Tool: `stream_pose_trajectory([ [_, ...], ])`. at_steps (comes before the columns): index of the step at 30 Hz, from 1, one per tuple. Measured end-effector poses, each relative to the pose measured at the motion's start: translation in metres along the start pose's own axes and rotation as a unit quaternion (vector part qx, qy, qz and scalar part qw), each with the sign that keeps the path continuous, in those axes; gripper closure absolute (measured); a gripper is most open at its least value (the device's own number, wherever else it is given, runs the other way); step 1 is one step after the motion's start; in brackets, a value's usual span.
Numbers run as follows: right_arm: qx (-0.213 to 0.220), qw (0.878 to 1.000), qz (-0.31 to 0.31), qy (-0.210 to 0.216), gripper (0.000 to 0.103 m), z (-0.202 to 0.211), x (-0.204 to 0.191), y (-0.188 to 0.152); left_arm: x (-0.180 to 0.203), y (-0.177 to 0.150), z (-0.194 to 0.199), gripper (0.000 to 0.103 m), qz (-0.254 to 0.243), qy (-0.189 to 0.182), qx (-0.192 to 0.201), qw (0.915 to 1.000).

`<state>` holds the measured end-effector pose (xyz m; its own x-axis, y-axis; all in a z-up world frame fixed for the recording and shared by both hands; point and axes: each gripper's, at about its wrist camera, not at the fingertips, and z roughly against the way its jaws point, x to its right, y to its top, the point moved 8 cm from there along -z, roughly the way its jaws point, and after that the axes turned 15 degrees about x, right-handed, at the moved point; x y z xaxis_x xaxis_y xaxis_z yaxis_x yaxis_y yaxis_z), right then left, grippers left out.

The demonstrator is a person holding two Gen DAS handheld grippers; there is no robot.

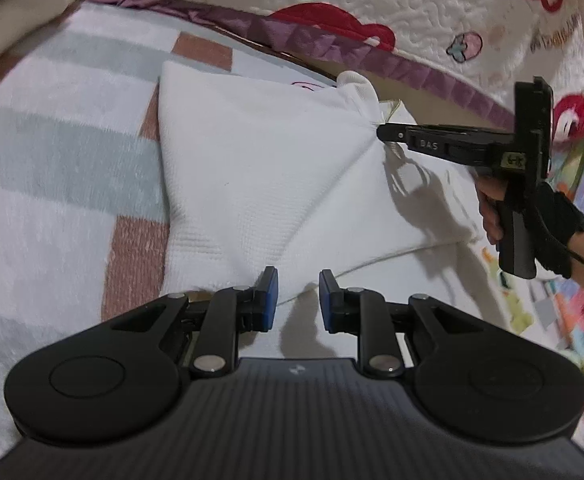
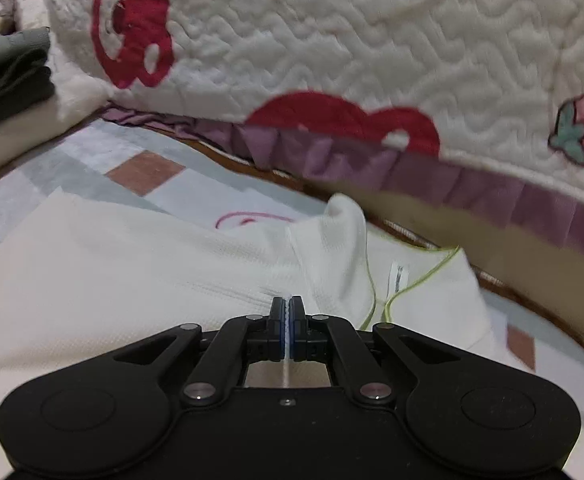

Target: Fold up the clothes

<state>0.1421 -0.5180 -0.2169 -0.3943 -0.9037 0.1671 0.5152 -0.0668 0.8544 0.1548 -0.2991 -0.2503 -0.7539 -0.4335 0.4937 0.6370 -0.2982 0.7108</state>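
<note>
Right wrist view: right gripper (image 2: 289, 310) clamped tight on thin pinch of white waffle-knit garment (image 2: 139, 272), which lies on pastel checked blanket (image 2: 143, 168) beside quilted cream bedspread with red bear prints (image 2: 372, 40).

Left gripper (image 1: 294, 294) part open, pads astride raised near fold, not pressing.

Risks: thin pinch slips when lifted; one-sided pull skews fold; green-stitched hem (image 2: 416, 280) drags underneath.

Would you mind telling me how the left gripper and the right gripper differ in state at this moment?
The left gripper has its jaws apart with white garment between them, while the right gripper is shut on a pinch of it. The left works the near edge, the right the far bunched part. Both have blue pads.
</note>
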Motion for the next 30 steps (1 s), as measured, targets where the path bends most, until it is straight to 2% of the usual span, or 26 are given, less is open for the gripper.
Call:
stream_pose_trajectory([
  [1, 0.005, 1.0, -0.004, -0.009, 0.1, 0.002, 0.001, -0.002, 0.0, 0.0, 0.0, 0.082, -0.002, 0.002, 0.0, 1.0],
  [3, 0.019, 0.999, -0.028, -0.033, 0.093, 0.011, 0.01, -0.007, 0.001, -0.001, 0.0, 0.082, -0.007, 0.004, 0.001, 1.0],
  [5, 0.03, 0.995, -0.077, -0.064, 0.067, 0.028, 0.029, -0.016, 0.001, 0.0, 0.001, 0.082, -0.009, 0.005, 0.002, 0.9999],
  [7, 0.036, 0.985, -0.136, -0.099, 0.065, 0.053, 0.053, -0.028, 0.002, 0.0, 0.0, 0.08, -0.014, 0.007, 0.005, 0.9999],
  [9, 0.04, 0.98, -0.168, -0.099, 0.065, 0.078, 0.069, -0.04, 0.005, 0.0, -0.001, 0.08, -0.024, 0.006, 0.007, 0.9997],
  [12, 0.015, 0.983, -0.168, -0.077, 0.071, 0.109, 0.082, -0.074, 0.013, -0.003, -0.006, 0.08, -0.057, 0.009, 0.003, 0.9984],
  [14, -0.006, 0.98, -0.176, -0.095, 0.074, 0.123, 0.093, -0.095, 0.019, -0.003, -0.009, 0.08, -0.051, 0.006, 0.0, 0.9987],
  [16, -0.016, 0.969, -0.209, -0.129, 0.071, 0.136, 0.11, -0.115, 0.024, -0.005, -0.012, 0.08, -0.02, -0.014, -0.008, 0.9997],
  [18, -0.016, 0.95, -0.279, -0.14, 0.068, 0.145, 0.125, -0.131, 0.03, -0.011, -0.016, 0.079, -0.005, -0.03, -0.02, 0.9993],
  [19, -0.011, 0.938, -0.317, -0.138, 0.067, 0.148, 0.13, -0.138, 0.033, -0.015, -0.017, 0.079, -0.005, -0.034, -0.026, 0.9991],
  [22, 0.015, 0.904, -0.411, -0.113, 0.053, 0.149, 0.137, -0.144, 0.036, -0.017, -0.019, 0.078, -0.014, -0.033, -0.024, 0.9991],
  [23, 0.019, 0.892, -0.44, -0.103, 0.051, 0.146, 0.137, -0.145, 0.036, -0.015, -0.019, 0.078, -0.014, -0.033, -0.021, 0.9991],
  [25, 0.019, 0.877, -0.471, -0.087, 0.05, 0.135, 0.134, -0.146, 0.034, -0.009, -0.017, 0.077, -0.007, -0.034, -0.002, 0.9994],
  [26, 0.022, 0.883, -0.461, -0.086, 0.055, 0.13, 0.131, -0.143, 0.032, -0.005, -0.016, 0.075, -0.003, -0.034, 0.007, 0.9994],
  [27, 0.026, 0.894, -0.438, -0.088, 0.07, 0.125, 0.128, -0.137, 0.031, -0.002, -0.015, 0.075, 0.0, -0.032, 0.015, 0.9994],
  [28, 0.028, 0.914, -0.395, -0.091, 0.09, 0.122, 0.125, -0.128, 0.029, 0.001, -0.014, 0.075, -0.001, -0.028, 0.022, 0.9994],
  [29, 0.041, 0.929, -0.354, -0.099, 0.093, 0.125, 0.124, -0.117, 0.026, 0.003, -0.014, 0.074, -0.002, -0.022, 0.026, 0.9994],
  [30, 0.059, 0.94, -0.318, -0.111, 0.094, 0.131, 0.124, -0.104, 0.023, 0.002, -0.014, 0.073, -0.005, -0.014, 0.023, 0.9996],
])
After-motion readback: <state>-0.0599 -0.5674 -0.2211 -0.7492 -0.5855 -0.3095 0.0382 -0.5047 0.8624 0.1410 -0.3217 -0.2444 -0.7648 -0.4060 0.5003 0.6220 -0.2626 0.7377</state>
